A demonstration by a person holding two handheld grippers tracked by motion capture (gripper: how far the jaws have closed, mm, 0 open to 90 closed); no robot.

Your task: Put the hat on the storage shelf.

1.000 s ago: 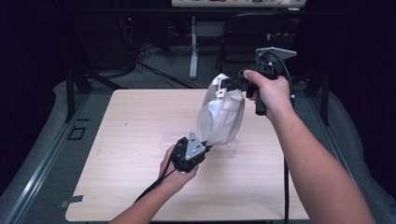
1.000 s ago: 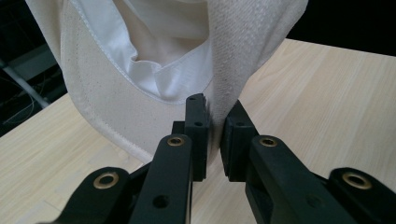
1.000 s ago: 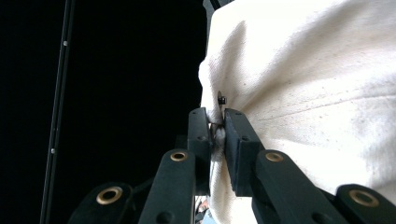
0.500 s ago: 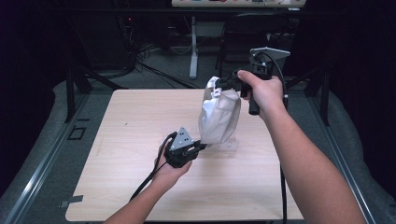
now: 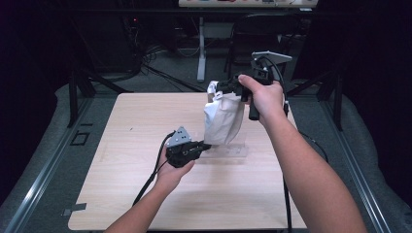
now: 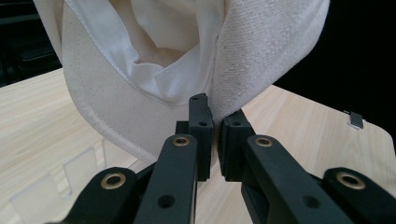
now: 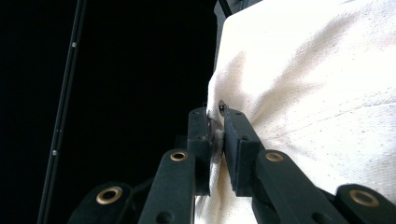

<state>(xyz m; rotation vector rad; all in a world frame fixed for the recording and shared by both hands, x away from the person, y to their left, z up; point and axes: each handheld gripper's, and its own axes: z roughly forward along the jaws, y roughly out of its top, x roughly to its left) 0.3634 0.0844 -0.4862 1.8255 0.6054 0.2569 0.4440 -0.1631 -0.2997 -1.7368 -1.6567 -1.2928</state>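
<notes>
Holding the cream cloth cap [image 5: 222, 124] up above the counter [image 5: 126, 131], I have my right gripper [image 5: 224, 89] clenched on its top edge and my left gripper [image 5: 203, 146] pinched onto its lower rim, with the fabric caught between the jaws on both. The cap hangs just over a clear plastic stand [image 5: 228, 151] lying flat on the counter. To do this well, I judge I should keep both pinches firm, pull the rim open evenly, and avoid twisting, so the brim [image 6: 112, 116] doesn't crease or slip free.
</notes>
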